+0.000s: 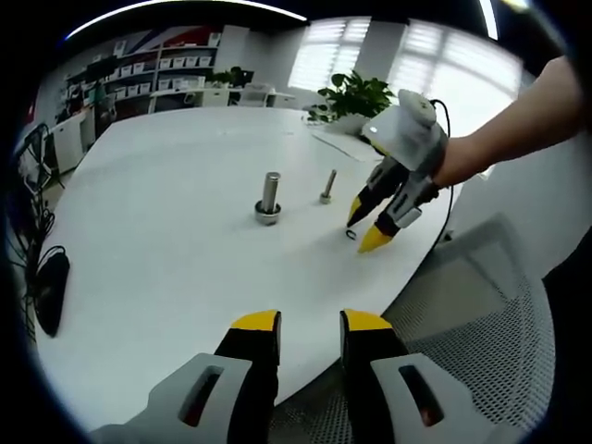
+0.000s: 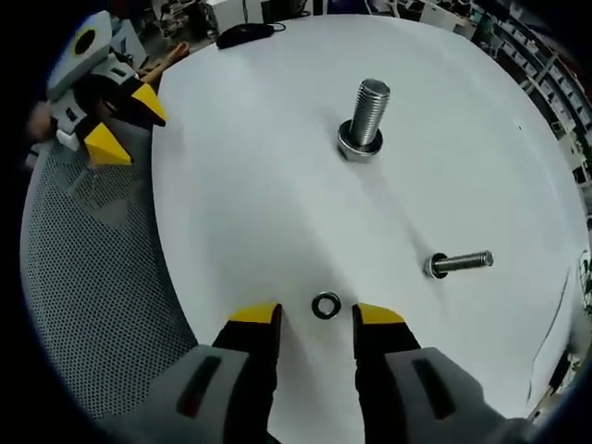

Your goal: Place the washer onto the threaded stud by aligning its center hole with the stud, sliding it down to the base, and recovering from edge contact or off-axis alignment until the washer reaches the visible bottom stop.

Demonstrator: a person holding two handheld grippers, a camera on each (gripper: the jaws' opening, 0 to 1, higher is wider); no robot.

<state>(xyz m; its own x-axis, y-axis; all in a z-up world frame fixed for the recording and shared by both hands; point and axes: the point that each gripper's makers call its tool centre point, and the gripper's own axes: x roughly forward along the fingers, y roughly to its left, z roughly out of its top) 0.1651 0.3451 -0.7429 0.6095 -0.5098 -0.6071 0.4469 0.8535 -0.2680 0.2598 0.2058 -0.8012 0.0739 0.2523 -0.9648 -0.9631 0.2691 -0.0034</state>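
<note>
Grey grippers, black fingers (image 2: 252, 347), yellow tips

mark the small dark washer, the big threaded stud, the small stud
small dark ring washer (image 2: 326, 305), right gripper view, on its ring
large silver threaded stud (image 2: 368, 113), right gripper view, mid-shaft
small silver threaded stud (image 2: 462, 262), right gripper view, mid-shaft

Left gripper view: low at the tabletop (image 1: 166, 277) edge, facing across it toward the right tool (image 1: 363, 231). Right gripper view: close above the tabletop, tilted down. Both share the large stud (image 2: 363, 118) and small stud (image 2: 458, 263).
</note>
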